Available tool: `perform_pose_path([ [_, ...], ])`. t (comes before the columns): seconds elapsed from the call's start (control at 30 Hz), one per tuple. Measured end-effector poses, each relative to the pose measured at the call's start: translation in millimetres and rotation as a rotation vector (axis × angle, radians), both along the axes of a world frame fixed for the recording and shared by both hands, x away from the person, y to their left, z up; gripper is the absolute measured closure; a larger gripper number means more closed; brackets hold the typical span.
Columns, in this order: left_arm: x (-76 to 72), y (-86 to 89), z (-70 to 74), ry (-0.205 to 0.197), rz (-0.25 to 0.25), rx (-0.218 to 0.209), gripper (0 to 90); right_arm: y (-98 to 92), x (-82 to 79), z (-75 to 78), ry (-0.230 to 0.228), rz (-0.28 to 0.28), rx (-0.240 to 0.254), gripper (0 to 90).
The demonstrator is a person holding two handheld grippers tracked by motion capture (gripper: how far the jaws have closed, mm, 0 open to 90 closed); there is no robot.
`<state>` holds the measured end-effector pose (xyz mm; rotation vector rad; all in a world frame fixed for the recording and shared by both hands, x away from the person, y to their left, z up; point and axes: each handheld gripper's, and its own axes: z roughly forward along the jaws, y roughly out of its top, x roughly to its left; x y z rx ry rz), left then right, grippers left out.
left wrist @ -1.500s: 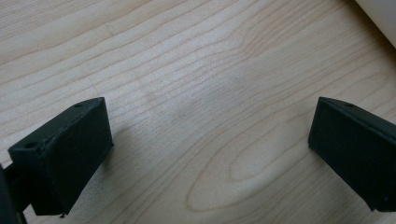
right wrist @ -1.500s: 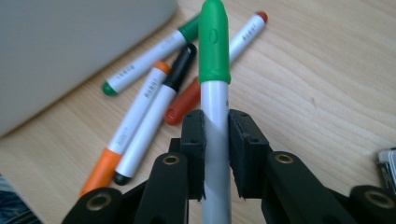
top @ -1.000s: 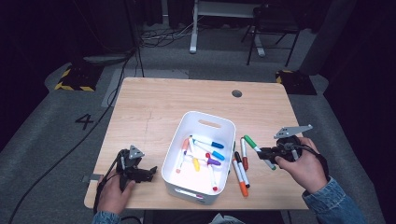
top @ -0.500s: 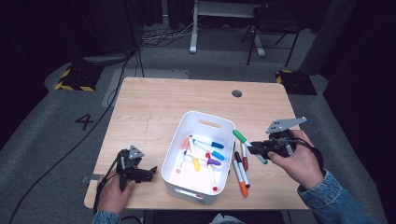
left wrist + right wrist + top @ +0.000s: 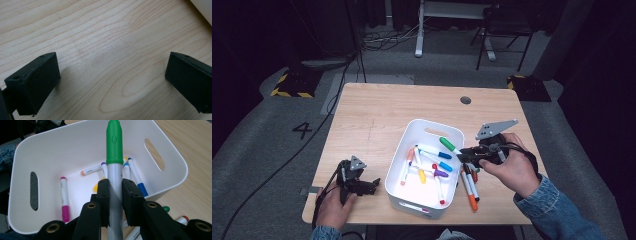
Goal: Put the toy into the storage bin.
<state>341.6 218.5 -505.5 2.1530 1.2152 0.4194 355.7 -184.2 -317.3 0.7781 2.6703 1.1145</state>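
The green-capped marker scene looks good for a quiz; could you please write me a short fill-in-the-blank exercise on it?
1. The right gripper is shut on a marker whose cap is ____.
2. That marker is held over the rim of the white ____.
3. The left gripper rests with its fingers ____.

Missing words: green; bin; open
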Motion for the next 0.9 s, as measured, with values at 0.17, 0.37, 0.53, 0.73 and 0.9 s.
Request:
perform_pose_path([
  [0.17,0.0,0.0,0.0,0.0,0.0,0.0,0.0,9.7,0.6,1.1,-0.001,0.016,0.01,77.3],
  [0.37,0.0,0.0,0.0,0.0,0.0,0.0,0.0,22.0,3.1,2.1,-0.01,0.042,0.006,77.3],
  [0.53,0.0,0.0,0.0,0.0,0.0,0.0,0.0,31.6,4.8,2.9,-0.011,0.055,0.009,77.3],
  [0.73,-0.1,0.0,0.0,0.001,0.0,0.0,0.0,45.0,7.4,-2.1,-0.009,0.074,0.015,77.2],
  [0.9,0.0,-0.1,0.0,0.0,0.0,-0.001,0.0,51.0,10.0,-9.3,-0.008,0.085,0.007,77.2],
])
